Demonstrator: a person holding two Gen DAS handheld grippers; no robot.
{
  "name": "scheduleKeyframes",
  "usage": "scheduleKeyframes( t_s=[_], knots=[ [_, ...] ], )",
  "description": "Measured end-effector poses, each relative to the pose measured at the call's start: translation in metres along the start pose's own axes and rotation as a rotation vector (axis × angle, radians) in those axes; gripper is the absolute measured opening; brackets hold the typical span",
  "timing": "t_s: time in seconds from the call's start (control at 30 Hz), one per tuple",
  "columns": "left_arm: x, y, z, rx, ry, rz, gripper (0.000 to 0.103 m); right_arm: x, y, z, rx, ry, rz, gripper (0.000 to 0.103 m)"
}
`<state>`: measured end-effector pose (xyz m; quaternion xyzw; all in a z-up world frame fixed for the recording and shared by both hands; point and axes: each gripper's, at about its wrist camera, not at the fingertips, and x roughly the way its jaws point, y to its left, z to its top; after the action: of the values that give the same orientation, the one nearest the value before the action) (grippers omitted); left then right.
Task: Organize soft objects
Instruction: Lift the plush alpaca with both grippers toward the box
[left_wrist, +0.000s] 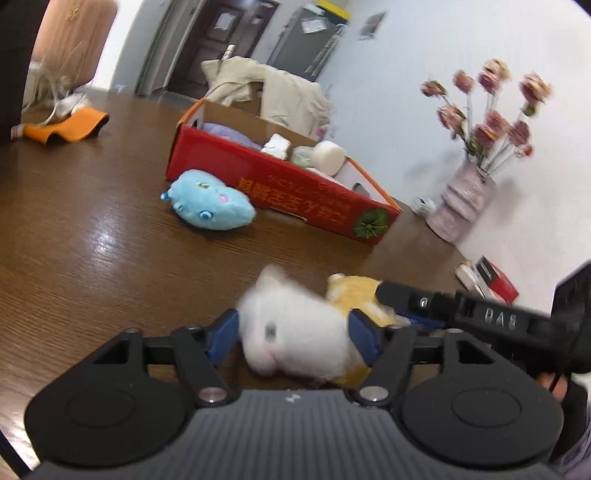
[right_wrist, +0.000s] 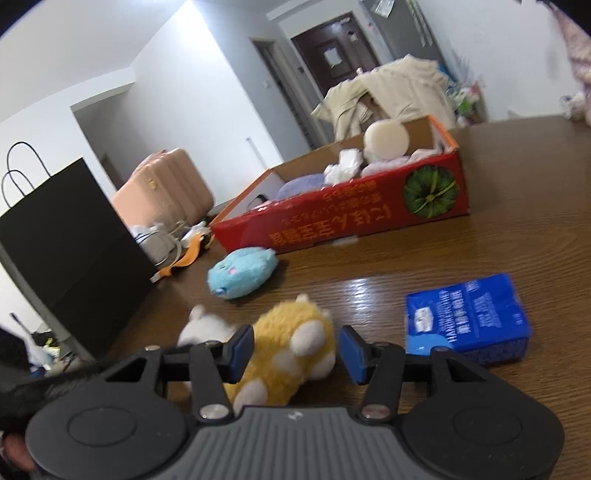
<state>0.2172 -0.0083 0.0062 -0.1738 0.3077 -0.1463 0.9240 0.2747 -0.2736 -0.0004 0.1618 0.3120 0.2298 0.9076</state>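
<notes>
Left wrist view: the left tool (left_wrist: 293, 328) has its blue pads on both flanks of the white plush (left_wrist: 291, 332), which bulges between them, so I'd call it grasped; the toy is blurred, so how firm the hold is I can't say.
Right wrist view: the right tool (right_wrist: 291, 347) straddles the yellow plush (right_wrist: 291, 350). One pad touches the fur; a gap shows at the other, so I read it as unclenched, not yet gripping.
Where the toys are: both plushes sit side by side, touching, near the desk's (right_wrist: 498, 206) front edge. The blue plush (left_wrist: 210, 205) lies further in, just beside the red box's (left_wrist: 280, 184) long wall.
Box: already holds a round white cushion (left_wrist: 330, 157) and other soft bits; some bare cardboard shows toward its far end.
Risk, tangle: the two toys press together and the right tool's finger crosses close by the left one. Lifting one could drag or flip the other.
Risk, slip: the yellow plush, touched on one side only, may roll out if raised now.
Risk, knock: the blue tissue pack (right_wrist: 467, 317) sits just beside the right tool, and the flower vase (left_wrist: 461, 199) stands by the desk's far edge near the box's end. A wide swing could shove either.
Risk, drop-off: a toy released short of the box wall would land on the blue plush.
</notes>
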Motion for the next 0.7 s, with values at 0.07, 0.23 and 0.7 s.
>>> scheduleKeyframes(
  t_s=[0.07,0.23,0.7],
  knots=[
    [-0.010,0.002,0.002,0.006,-0.048,0.009,0.077,-0.007,0.004,-0.001,-0.001,-0.013,-0.017,0.052],
    [-0.002,0.011,0.013,-0.023,-0.060,-0.010,0.060,-0.038,0.005,-0.010,-0.008,-0.008,0.017,0.052],
    [0.012,-0.009,-0.007,-0.011,0.057,-0.118,0.034,-0.018,0.009,-0.024,0.064,-0.003,0.005,0.035]
  ],
)
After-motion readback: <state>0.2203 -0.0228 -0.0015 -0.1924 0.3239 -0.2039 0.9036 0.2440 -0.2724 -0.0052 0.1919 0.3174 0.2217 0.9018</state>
